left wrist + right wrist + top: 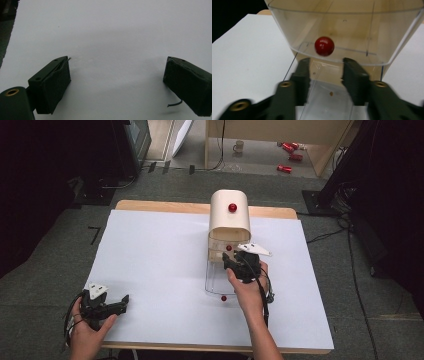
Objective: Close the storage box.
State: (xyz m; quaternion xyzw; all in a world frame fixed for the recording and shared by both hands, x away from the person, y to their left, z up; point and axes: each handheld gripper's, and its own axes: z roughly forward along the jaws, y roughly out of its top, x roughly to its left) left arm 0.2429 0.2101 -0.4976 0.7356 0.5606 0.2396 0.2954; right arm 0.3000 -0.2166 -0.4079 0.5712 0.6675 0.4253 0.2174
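A small cream drawer cabinet (229, 215) with a rounded top is seen standing on the far middle of the white-covered bench (150, 270). Its lowest clear drawer (217, 282) is pulled far out toward the person, and a middle clear drawer (342, 32) with a red knob (324, 46) is seen just ahead of the right tongs (325, 67). The right tongs are held parted just below that knob, with nothing pressed between the pads. The left tongs (117, 75) are held wide open over the bare near-left corner, well apart from the cabinet.
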